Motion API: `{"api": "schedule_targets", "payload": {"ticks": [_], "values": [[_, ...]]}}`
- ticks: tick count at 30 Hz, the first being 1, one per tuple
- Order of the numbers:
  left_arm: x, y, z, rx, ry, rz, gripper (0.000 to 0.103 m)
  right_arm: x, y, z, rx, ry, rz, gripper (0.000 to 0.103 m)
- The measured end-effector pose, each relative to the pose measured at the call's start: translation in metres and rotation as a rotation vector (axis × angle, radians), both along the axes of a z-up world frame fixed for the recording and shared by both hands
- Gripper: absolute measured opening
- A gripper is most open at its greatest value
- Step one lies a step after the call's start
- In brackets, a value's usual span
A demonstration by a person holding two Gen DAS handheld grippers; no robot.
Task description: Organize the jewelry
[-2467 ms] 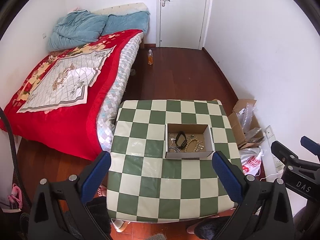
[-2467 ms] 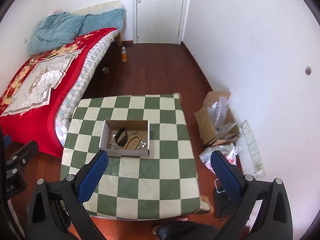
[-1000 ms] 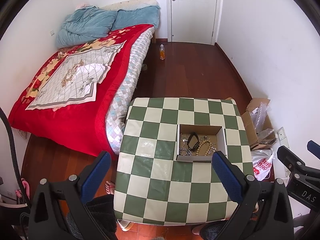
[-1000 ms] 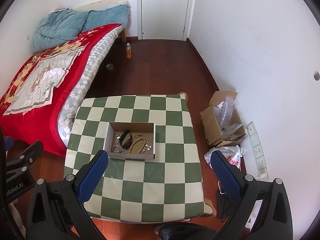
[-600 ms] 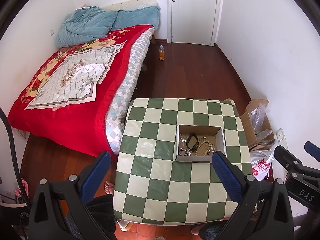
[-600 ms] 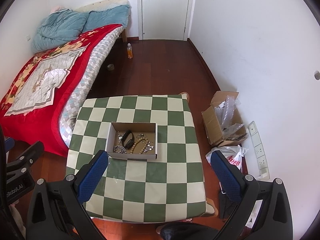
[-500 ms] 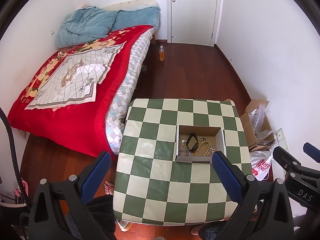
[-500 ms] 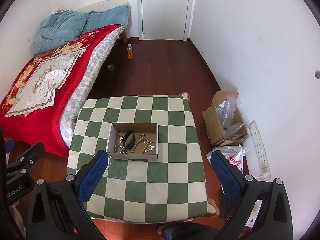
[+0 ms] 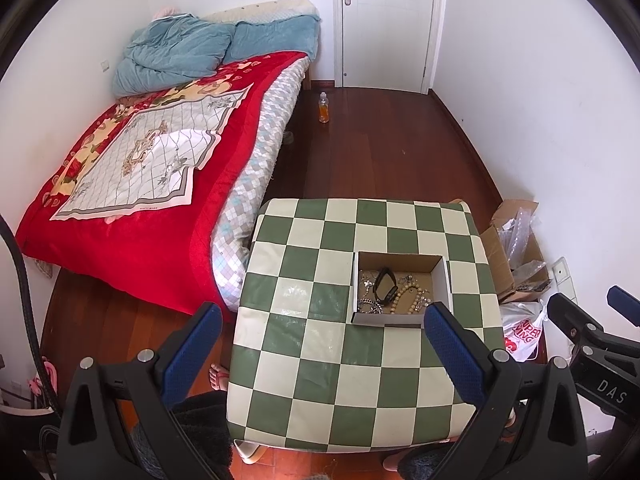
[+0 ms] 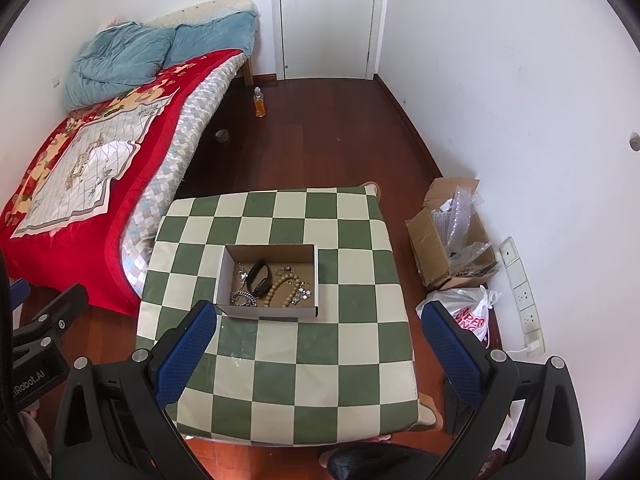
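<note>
A small open cardboard box (image 9: pixel 400 321) (image 10: pixel 268 312) sits on the green-and-cream checkered table (image 9: pixel 312 344) (image 10: pixel 352 344). Inside lie a black band (image 9: pixel 385 285) (image 10: pixel 257 277), a wooden bead bracelet (image 9: pixel 405 298) (image 10: pixel 283 286) and silver chains (image 10: pixel 243 298). My left gripper (image 9: pixel 322 334) hangs open high above the table's near side, nothing between its blue pads (image 9: pixel 192 350). My right gripper (image 10: pixel 318 334) is likewise open and empty, well above the table in front of the box.
A bed with a red cover (image 9: pixel 132 184) stands left of the table. On the floor by the right wall are an open carton (image 10: pixel 448 236) and a plastic bag (image 10: pixel 468 318). An orange bottle (image 10: pixel 259 103) stands near the door (image 10: pixel 328 16). A person's foot (image 9: pixel 218 374) shows under the table.
Both grippers have drifted slightly, so the table and box sit a little differently in each view. Both stay open and empty; the box and jewelry have not moved.
</note>
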State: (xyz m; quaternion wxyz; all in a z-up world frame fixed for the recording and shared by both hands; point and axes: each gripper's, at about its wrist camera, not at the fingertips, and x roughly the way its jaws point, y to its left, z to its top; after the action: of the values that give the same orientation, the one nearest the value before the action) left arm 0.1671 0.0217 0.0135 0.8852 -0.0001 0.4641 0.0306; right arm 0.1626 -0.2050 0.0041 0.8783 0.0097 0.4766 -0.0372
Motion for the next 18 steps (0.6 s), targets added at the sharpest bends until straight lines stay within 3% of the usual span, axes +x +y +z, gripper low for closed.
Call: {"api": "schedule_targets", "payload": {"ticks": [18], "values": [[-0.0021, 0.0001, 0.0046, 0.003, -0.016, 0.009, 0.103, 0.0005, -0.0041, 0.0052, 0.01, -0.011, -0.01, 0.103]]}}
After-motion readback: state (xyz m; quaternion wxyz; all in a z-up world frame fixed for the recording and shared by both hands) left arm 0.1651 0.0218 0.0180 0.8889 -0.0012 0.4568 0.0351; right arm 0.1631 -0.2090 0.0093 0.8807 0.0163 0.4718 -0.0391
